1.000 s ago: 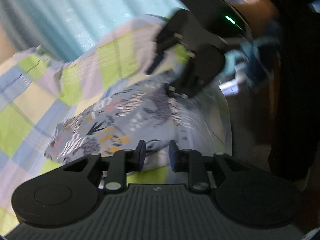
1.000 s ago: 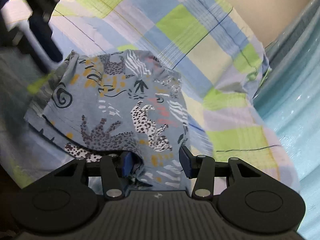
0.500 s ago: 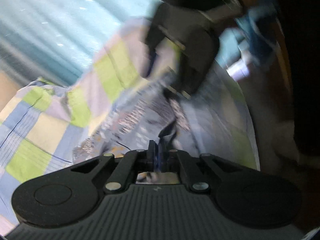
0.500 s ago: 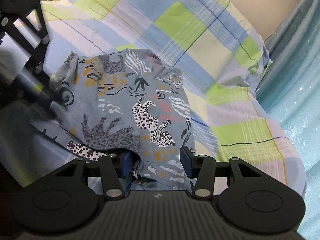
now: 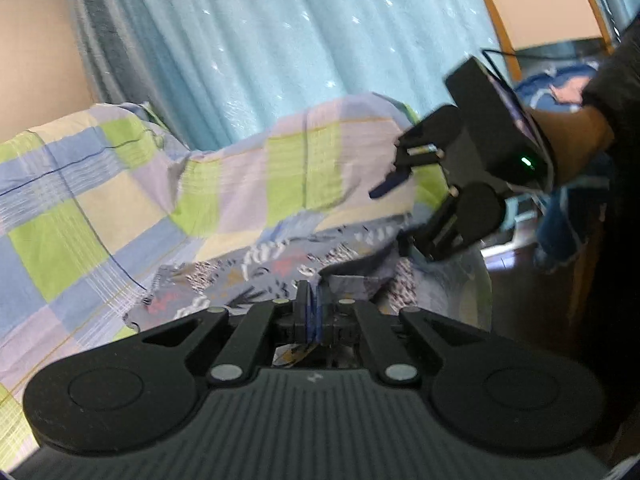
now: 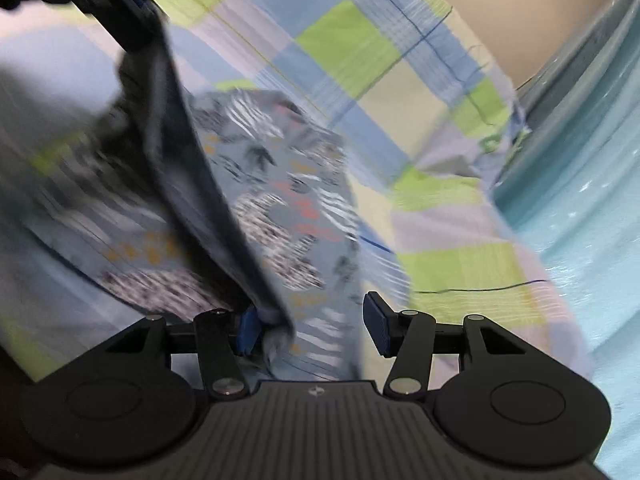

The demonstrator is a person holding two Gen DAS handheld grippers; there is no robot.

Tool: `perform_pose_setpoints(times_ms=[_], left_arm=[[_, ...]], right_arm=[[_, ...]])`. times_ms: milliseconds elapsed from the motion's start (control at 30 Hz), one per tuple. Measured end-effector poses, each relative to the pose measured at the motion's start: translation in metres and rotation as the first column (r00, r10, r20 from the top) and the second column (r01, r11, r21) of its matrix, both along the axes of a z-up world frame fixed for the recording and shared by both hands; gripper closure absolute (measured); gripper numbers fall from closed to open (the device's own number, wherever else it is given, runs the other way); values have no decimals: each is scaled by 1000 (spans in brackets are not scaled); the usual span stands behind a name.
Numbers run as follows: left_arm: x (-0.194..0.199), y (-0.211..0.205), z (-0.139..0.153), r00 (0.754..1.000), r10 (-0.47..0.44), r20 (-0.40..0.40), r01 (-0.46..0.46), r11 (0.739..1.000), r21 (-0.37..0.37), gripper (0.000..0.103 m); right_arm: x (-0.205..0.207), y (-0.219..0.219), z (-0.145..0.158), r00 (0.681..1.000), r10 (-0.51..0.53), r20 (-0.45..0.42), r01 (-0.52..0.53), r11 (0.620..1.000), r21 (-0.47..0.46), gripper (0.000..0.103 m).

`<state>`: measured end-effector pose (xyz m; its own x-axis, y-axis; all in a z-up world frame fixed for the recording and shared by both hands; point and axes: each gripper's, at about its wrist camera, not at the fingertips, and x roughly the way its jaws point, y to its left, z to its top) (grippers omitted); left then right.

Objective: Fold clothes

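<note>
A grey-blue garment with an animal print (image 6: 288, 200) lies on a checked bedsheet (image 6: 352, 52). My left gripper (image 5: 310, 310) is shut on a corner of the garment (image 5: 280, 268) and holds it raised; in the right wrist view it (image 6: 136, 4) is at the top left with a stretched fold hanging from it. My right gripper (image 6: 312, 328) is open, and the garment's near edge lies between its fingers, against the left pad (image 6: 248, 330). In the left wrist view the right gripper (image 5: 404, 208) stands open at the garment's far edge.
A light blue curtain (image 5: 280, 40) hangs behind the bed and shows at the right (image 6: 592, 160) in the right wrist view. A wooden board (image 5: 540, 0) is at the upper right. The person's dark sleeve (image 5: 616, 80) and body fill the right side.
My left gripper closed on the garment's corner and lifted it, pulling a fold up. My right gripper stayed open at the near edge.
</note>
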<state>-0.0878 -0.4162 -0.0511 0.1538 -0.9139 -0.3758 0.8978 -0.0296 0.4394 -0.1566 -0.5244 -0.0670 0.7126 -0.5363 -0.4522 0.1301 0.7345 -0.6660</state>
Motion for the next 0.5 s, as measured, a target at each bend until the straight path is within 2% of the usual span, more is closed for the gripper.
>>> perform_pose_setpoints(times_ms=[67, 200, 267, 333, 400, 500], left_arm=[[-6, -3, -6, 999, -24, 30, 23, 999, 30, 102], [-16, -8, -16, 995, -65, 73, 60, 995, 74, 102], [-9, -5, -10, 999, -34, 26, 33, 999, 34, 102], [0, -3, -3, 1000, 4, -18, -4, 1000, -5, 102], [11, 0, 5, 997, 48, -60, -50, 998, -40, 102], [16, 1, 10, 994, 64, -88, -69, 996, -55, 102]], right_arm=[[0, -6, -3, 1000, -17, -13, 17, 1000, -1, 52], [-1, -10, -14, 998, 8, -59, -13, 996, -84, 53], [-1, -11, -16, 998, 7, -65, -14, 994, -107, 53], [-2, -9, -16, 998, 14, -65, -22, 993, -117, 64], [-8, 1, -12, 999, 38, -25, -42, 986, -160, 64], [-10, 4, -4, 998, 59, -5, -59, 997, -49, 62]])
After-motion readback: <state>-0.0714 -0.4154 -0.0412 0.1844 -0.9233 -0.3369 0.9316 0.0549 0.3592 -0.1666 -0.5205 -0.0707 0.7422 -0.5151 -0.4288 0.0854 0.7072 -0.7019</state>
